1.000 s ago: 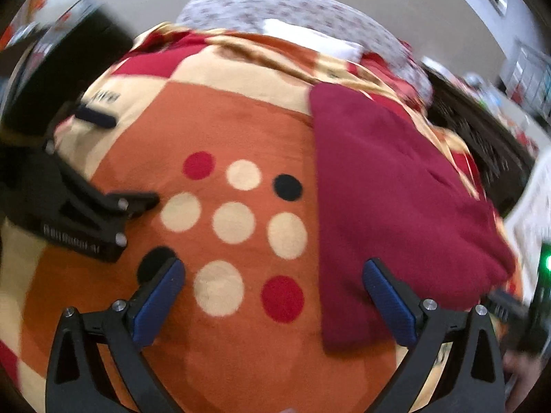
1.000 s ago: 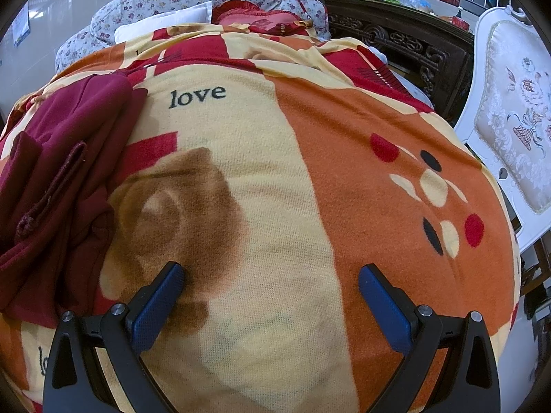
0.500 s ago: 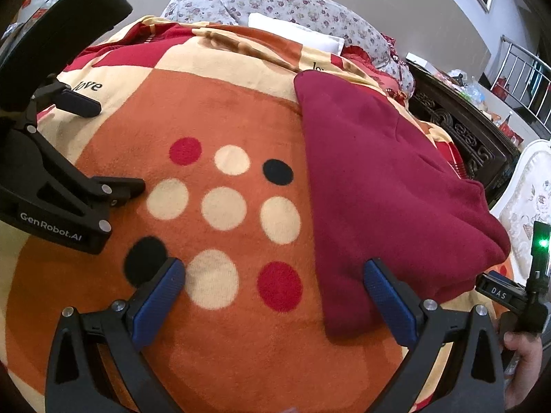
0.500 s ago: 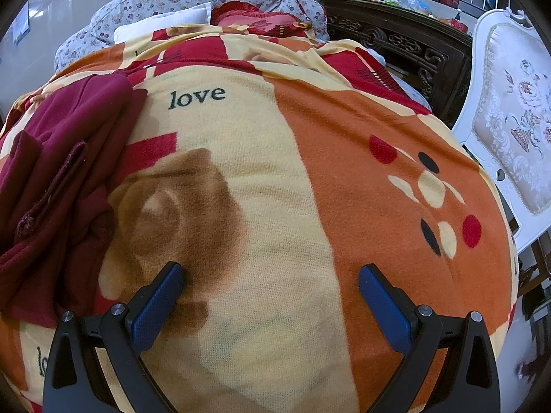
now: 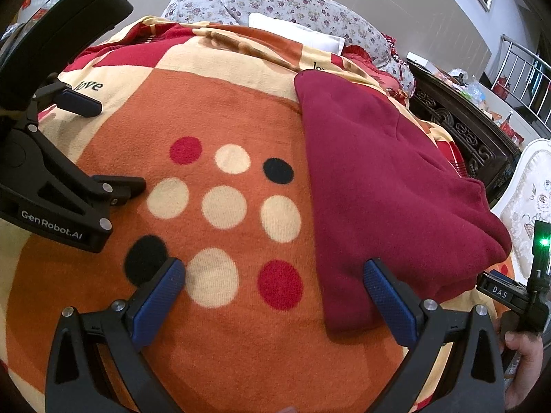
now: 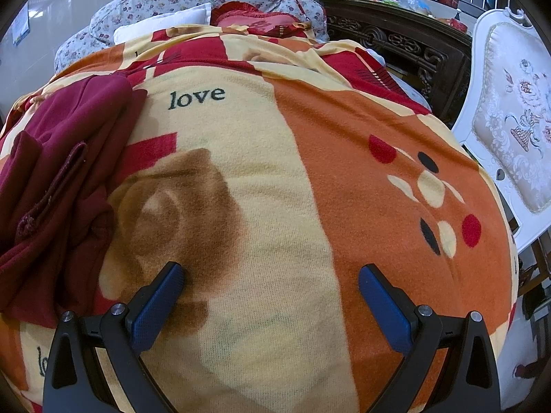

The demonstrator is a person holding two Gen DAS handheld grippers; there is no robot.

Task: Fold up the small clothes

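A dark red garment [image 5: 385, 179] lies folded on the patterned blanket [image 5: 213, 103], right of the dotted patch. My left gripper [image 5: 272, 272] hovers open over the blanket, its right pad [image 5: 385, 296] over the garment's near left corner, holding nothing. In the right wrist view the same garment [image 6: 58, 172] lies rumpled at the left, with a seam and folds showing. My right gripper [image 6: 270, 275] is open over bare blanket [image 6: 282, 206], to the right of the garment and apart from it.
Another black gripper with blue pads [image 5: 51, 179] fills the left edge of the left wrist view. A hand holding a device with a green light [image 5: 530, 292] is at the right. Pillows [image 6: 193, 3], a dark carved headboard [image 6: 396, 41] and a white chair [image 6: 516, 110] border the bed.
The left wrist view has swung and steadied, bringing the other black gripper and the hand-held device further into view. The garment has not moved. The right wrist view is almost unchanged.
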